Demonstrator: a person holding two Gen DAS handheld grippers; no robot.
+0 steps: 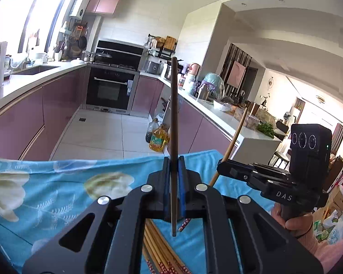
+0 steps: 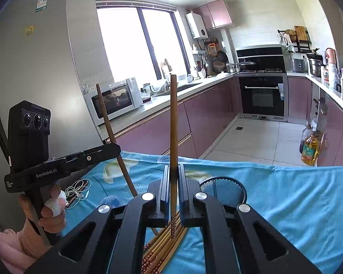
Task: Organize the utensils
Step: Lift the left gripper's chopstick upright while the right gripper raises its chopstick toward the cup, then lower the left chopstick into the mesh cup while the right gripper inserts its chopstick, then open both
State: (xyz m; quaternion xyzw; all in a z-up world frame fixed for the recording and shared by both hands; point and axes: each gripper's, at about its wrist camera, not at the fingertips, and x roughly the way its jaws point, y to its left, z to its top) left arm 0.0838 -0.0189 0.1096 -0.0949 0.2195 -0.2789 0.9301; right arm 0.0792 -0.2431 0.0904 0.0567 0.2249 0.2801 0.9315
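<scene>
While left tongs [image 1: 173, 159] pinch dark chopstick [image 1: 173, 118], right tongs [image 2: 173, 167] clamp bamboo chopstick [image 2: 173, 118], mesh cup [image 2: 224, 189] beside, chopstick pile [image 2: 164, 244] beneath.

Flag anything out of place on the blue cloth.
White earphones lie tangled at the left edge of the blue cloth, not a utensil. The loose chopsticks are fanned unevenly beside the mesh holder.

Sunlit kitchen: mauve cabinets [image 2: 155, 127], built-in oven [image 2: 261, 96], pale tiled floor [image 2: 251, 141].
</scene>
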